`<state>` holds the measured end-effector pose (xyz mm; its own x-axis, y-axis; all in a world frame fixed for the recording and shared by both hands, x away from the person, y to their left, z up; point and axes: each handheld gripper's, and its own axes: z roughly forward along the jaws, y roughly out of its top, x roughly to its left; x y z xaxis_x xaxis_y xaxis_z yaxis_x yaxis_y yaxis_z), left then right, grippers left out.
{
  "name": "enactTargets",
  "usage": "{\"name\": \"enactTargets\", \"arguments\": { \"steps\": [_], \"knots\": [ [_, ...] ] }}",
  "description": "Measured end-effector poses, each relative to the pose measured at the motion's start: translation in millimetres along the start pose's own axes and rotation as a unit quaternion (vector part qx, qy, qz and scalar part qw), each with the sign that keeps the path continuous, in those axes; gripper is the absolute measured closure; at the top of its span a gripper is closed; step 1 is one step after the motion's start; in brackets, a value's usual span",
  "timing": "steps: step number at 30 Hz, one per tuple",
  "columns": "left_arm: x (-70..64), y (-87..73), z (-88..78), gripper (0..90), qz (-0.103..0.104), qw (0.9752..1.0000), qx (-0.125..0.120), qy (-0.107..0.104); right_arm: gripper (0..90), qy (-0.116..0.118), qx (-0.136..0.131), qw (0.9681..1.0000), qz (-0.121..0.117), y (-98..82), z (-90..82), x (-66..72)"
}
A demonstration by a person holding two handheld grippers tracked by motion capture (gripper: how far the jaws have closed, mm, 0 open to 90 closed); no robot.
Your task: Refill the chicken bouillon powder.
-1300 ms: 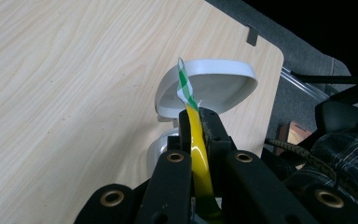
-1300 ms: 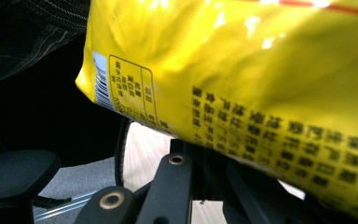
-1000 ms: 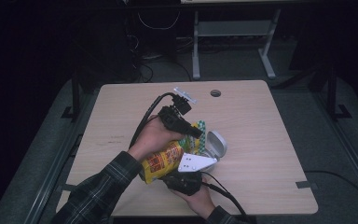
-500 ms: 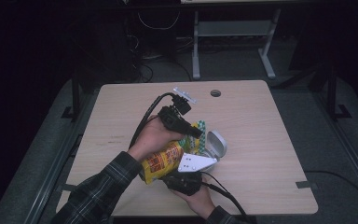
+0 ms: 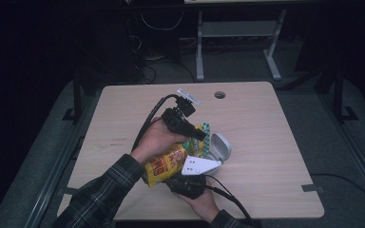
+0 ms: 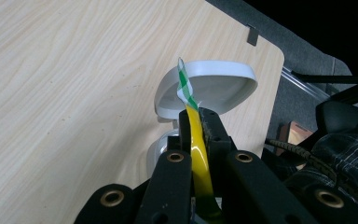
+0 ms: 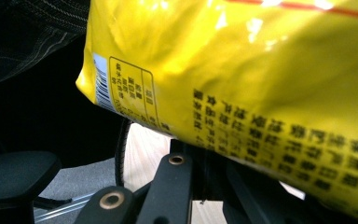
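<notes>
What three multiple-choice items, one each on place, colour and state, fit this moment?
1. Where is the open white case?
A. on the wooden table
B. on the floor
C. on a shelf

2. What colour is most of the snack bag?
A. blue
B. yellow
C. white

3. How are the left tongs?
A. wide open
B. lying on the table
C. shut on the bag's edge

Answers: 1 A, the case rests on the tabletop past the tongs; 2 B, yellow fills the right gripper view; 3 C, the jaws pinch the bag's yellow edge in the left gripper view.
</notes>
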<state>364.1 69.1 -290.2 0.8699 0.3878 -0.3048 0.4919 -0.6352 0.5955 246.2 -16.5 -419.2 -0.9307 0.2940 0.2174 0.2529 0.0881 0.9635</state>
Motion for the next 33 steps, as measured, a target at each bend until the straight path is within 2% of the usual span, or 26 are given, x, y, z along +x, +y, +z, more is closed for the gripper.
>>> {"name": "enactTargets", "arguments": {
  "steps": [33],
  "knots": [
    [-1.9, 2.6, 2.5, 89.9, 0.000, 1.0000, 0.006, 0.001, 90.0, 0.001, -0.003, 1.0000, 0.001, 0.3, -0.3, 0.6]
  ]
}}
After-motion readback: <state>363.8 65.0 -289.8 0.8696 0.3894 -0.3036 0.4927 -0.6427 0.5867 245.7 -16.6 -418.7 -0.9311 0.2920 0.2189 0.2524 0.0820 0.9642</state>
